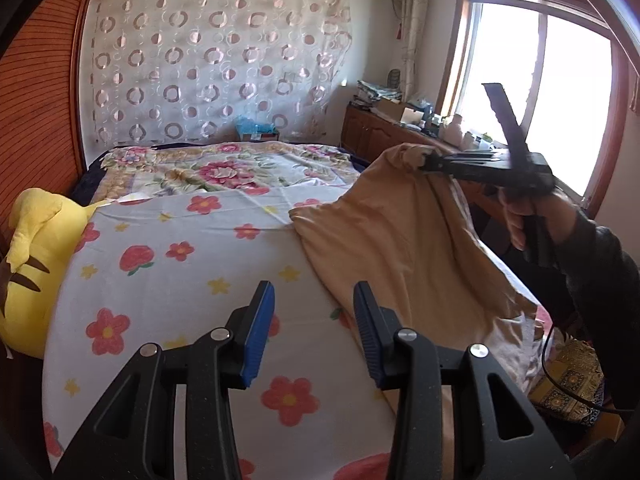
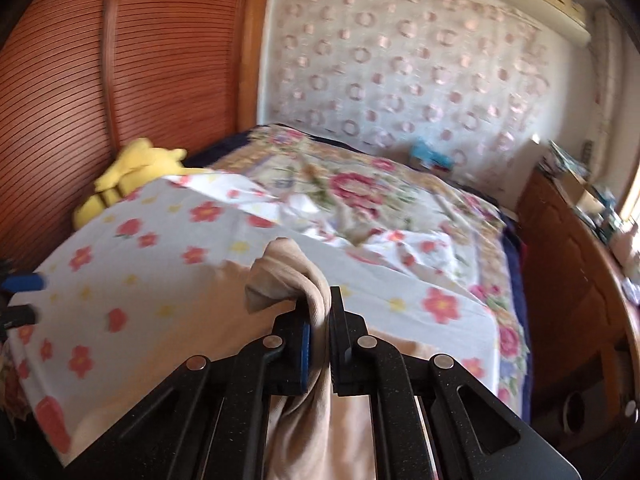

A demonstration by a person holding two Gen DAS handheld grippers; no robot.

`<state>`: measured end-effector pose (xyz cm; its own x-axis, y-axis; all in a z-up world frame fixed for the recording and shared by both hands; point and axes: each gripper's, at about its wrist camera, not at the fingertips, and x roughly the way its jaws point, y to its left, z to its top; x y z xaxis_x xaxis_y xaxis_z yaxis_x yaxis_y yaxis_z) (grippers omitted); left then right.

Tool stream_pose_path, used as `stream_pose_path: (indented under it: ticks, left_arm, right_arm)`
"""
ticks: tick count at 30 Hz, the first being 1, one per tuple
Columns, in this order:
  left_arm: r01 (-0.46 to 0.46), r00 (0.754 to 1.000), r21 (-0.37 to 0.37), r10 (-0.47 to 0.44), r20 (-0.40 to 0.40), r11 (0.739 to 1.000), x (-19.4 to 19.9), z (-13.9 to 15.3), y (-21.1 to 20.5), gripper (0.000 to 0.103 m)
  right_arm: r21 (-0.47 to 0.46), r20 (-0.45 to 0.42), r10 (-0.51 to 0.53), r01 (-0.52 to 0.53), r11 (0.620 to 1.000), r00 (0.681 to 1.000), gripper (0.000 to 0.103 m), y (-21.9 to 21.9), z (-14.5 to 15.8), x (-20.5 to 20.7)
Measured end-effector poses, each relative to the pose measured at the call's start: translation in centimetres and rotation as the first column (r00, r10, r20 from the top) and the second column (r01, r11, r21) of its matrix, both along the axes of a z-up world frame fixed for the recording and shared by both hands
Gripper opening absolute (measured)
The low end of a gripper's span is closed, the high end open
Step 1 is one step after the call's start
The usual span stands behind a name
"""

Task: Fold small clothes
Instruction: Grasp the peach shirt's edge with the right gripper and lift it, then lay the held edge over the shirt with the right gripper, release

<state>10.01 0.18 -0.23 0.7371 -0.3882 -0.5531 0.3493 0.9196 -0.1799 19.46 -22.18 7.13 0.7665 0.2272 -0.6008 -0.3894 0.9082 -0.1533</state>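
A beige garment hangs over the right side of the flowered bedsheet, lifted by one bunched edge. My right gripper is shut on that edge, held up by a hand in a dark sleeve. In the right wrist view the beige garment sticks up in a bunch between the pressed jaws of the right gripper, and the rest hangs below. My left gripper hovers above the sheet, to the left of the cloth, open with nothing between its blue pads.
A yellow plush toy lies at the bed's left edge against a wooden slatted wall. A floral quilt covers the far half of the bed. A cluttered wooden cabinet stands under the window at right.
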Motion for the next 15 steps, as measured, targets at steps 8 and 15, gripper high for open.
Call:
stream_pose_path:
  ticks: [8, 15]
  left_arm:
    - [0.054, 0.998, 0.029, -0.054, -0.012, 0.998, 0.4, -0.8, -2.4, 0.042]
    - [0.058, 0.998, 0.034, -0.058, -0.022, 0.998, 0.4, -0.8, -3.2, 0.042]
  right_arm:
    - [0.079, -0.143, -0.162, 0.174, 0.982, 0.976, 0.007, -3.6, -4.6, 2.8]
    - [0.083, -0.130, -0.149, 0.161, 0.984, 0.980, 0.029, -3.8, -4.4, 0.7]
